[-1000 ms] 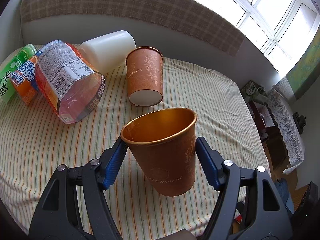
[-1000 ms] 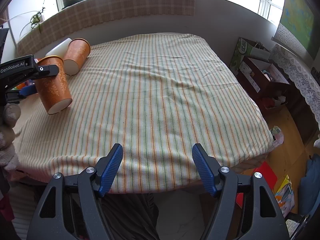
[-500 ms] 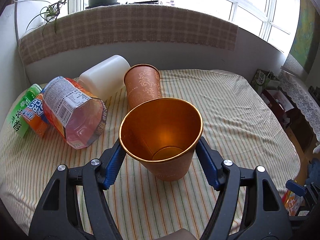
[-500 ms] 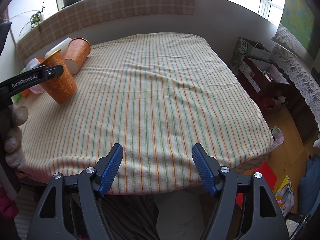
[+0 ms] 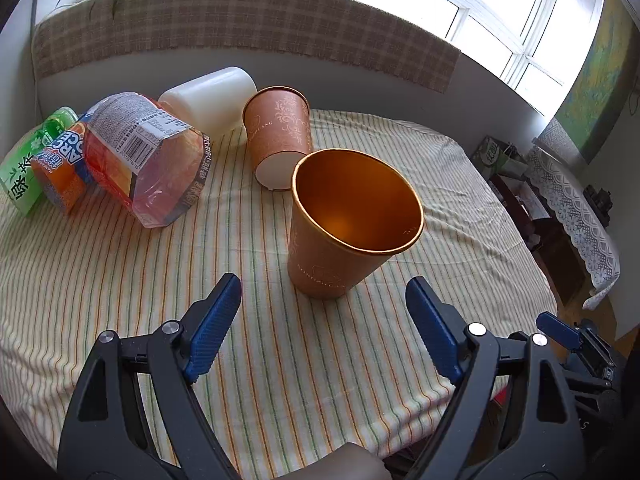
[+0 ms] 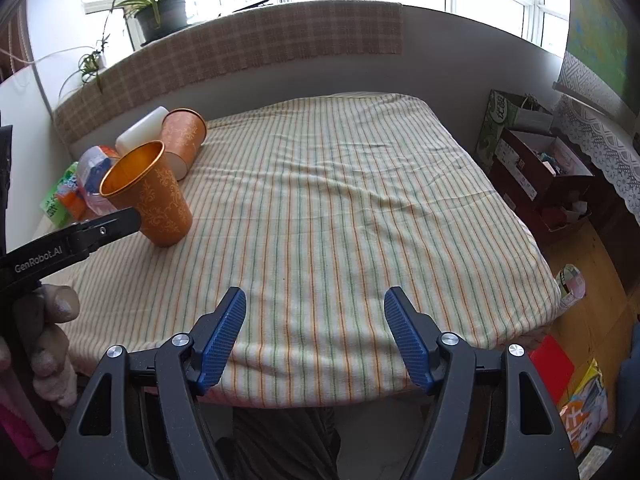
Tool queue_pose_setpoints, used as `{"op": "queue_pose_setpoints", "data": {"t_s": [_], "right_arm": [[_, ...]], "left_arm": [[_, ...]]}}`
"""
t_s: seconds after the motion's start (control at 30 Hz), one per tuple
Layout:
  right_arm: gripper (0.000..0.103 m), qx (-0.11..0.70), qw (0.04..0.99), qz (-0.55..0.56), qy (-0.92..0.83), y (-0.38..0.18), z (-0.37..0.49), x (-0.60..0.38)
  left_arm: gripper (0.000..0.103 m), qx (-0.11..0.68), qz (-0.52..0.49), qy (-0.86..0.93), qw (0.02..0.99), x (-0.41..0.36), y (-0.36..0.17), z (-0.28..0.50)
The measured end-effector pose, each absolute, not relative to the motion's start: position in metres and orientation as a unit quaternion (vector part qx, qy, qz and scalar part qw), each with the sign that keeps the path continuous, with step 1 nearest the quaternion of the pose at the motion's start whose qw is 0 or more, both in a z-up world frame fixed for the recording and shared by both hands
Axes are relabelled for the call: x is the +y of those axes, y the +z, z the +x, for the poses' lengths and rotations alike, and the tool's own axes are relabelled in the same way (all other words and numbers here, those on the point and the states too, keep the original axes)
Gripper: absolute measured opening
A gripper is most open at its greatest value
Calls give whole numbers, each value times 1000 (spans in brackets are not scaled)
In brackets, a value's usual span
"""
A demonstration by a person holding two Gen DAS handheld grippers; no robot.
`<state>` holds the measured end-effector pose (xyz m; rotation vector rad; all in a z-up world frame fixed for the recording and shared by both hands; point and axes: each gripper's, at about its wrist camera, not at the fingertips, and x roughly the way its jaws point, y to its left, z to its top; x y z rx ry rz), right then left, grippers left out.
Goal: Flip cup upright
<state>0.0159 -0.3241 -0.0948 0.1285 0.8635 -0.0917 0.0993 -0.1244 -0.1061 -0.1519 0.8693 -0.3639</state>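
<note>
Orange patterned paper cup is standing upright on the striped tablecloth.
Left gripper and right gripper are both hanging spread, gripping nothing.

We see the upright cup standing on the table, just ahead of our left claw, clear of both fingers. Behind it a second cup lies on its side, base toward us. Behind-left of that lies a jar, also on its side. Left of both cups lie a bottle and packets. Our right claw sits at the table's near edge, well apart from the cups; boxes stand off the table's right.
</note>
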Motion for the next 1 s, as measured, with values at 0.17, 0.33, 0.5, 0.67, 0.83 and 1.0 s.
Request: {"op": "queue_pose_setpoints", "data": {"t_s": [0.17,0.33,0.5,0.67,0.83,1.0], "right_arm": [[72,382,921,73,-32,-80,16,-318],[79,353,933,71,-23,-69,15,-311],[82,334,939,75,-21,-62,13,-307],[83,317,944,82,-28,-57,10,-307],[84,314,946,76,-30,-55,10,-304],[84,307,949,70,-32,-51,8,-301]], "left_arm": [[87,373,-82,-146,913,-104,-85,74],[94,323,-83,-115,936,-87,-61,51],[101,284,-70,-93,952,-78,-44,33],[101,262,-49,-80,961,-80,-34,21],[101,261,-52,-74,961,-80,-33,17],[101,253,-55,-61,964,-78,-30,14]]}}
